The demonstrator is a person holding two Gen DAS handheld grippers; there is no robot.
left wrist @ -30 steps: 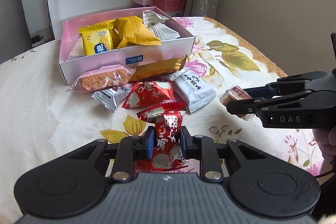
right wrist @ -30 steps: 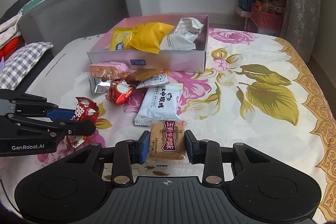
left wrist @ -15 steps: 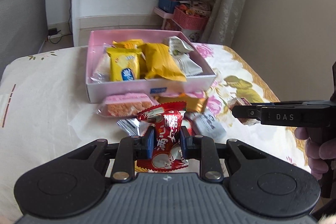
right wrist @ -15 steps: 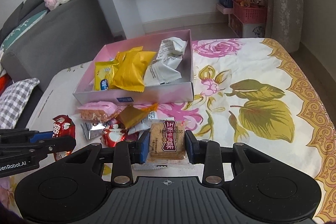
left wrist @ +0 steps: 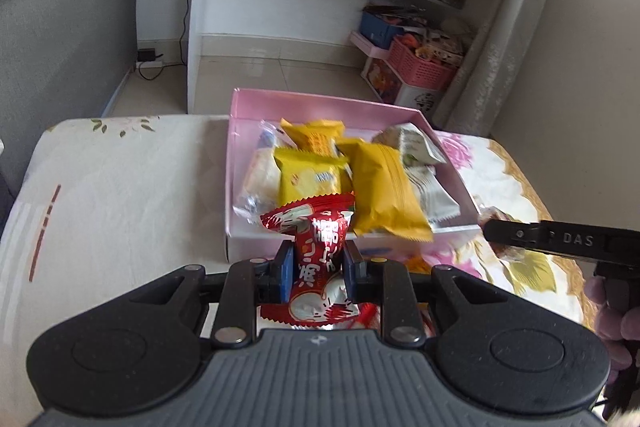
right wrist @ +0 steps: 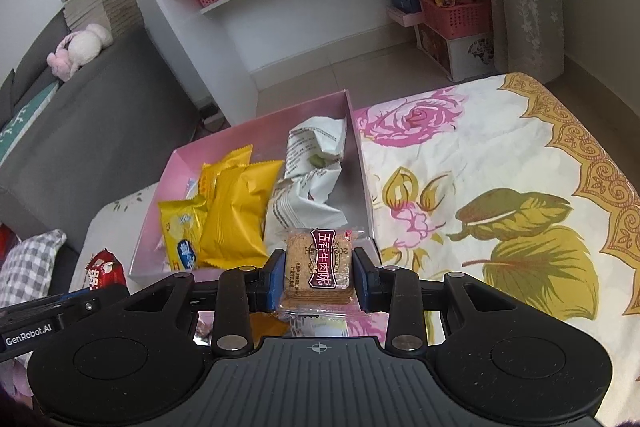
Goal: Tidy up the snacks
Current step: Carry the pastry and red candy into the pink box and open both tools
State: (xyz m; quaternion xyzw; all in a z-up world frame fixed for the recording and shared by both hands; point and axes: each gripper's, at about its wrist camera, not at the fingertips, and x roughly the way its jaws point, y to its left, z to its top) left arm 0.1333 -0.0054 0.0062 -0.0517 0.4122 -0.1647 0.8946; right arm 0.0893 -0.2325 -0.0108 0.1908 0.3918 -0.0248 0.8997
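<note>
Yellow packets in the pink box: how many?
3, side by side in the pink box: a printed one at left, a plain one at centre, an orange-print one behind. Others may be buried.

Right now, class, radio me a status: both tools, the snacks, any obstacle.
Left tool shut on red snack packet. Right tool shut on brown cracker packet. Both raised near pink box. Nothing blocking.

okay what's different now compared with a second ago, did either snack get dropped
No drop. Both grippers rose and moved toward the pink box: the left gripper keeps the red candy, the right gripper keeps the brown biscuit pack. The yellow packets in the box stayed put.
</note>
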